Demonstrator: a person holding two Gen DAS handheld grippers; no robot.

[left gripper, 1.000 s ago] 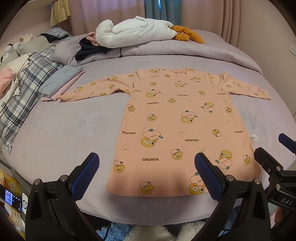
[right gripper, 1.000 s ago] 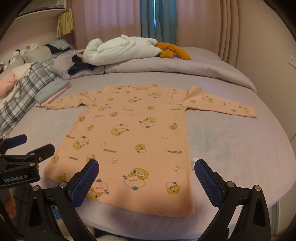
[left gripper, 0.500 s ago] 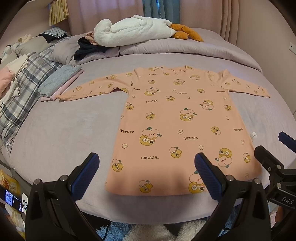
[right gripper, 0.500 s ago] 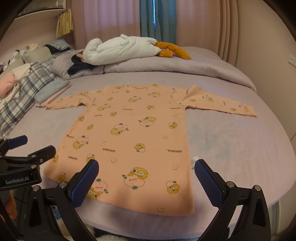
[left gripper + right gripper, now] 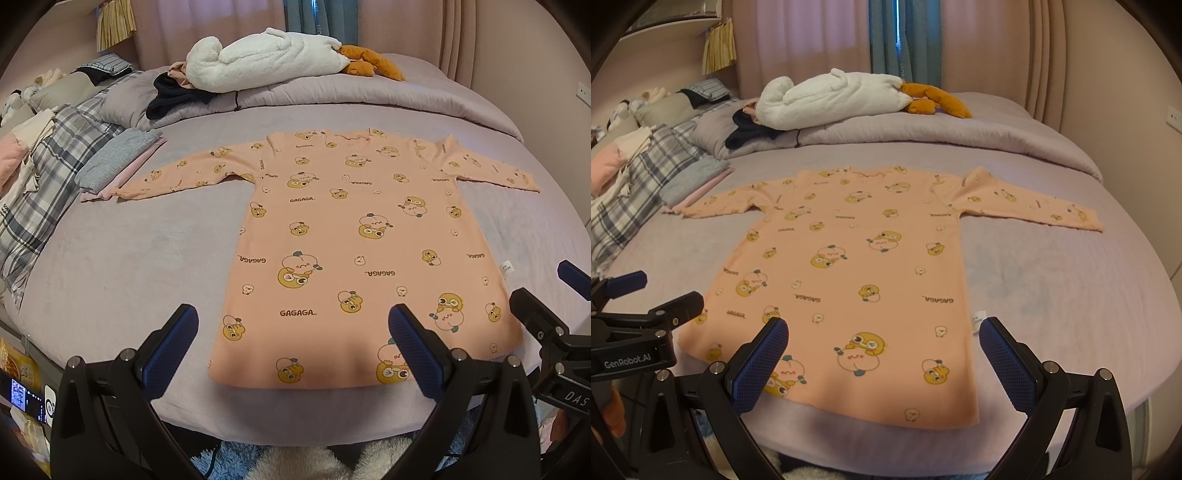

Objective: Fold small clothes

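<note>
A small peach long-sleeved dress (image 5: 354, 236) (image 5: 864, 273) printed with yellow cartoon figures lies flat on the lilac bed, both sleeves spread sideways, hem toward me. My left gripper (image 5: 293, 345) hovers open above the hem's left part, nothing between its blue pads. My right gripper (image 5: 884, 356) is also open, over the hem's right part, empty. Each gripper shows at the edge of the other's view.
A white plush goose (image 5: 269, 59) and dark garment (image 5: 173, 99) rest on the rolled duvet at the back. Folded grey and pink clothes (image 5: 114, 162) and plaid bedding (image 5: 48, 173) lie to the left. The bed edge (image 5: 295, 424) runs just below the hem.
Both views have crept slightly lower and closer to the hem. The dress has not moved and both grippers stay open.
</note>
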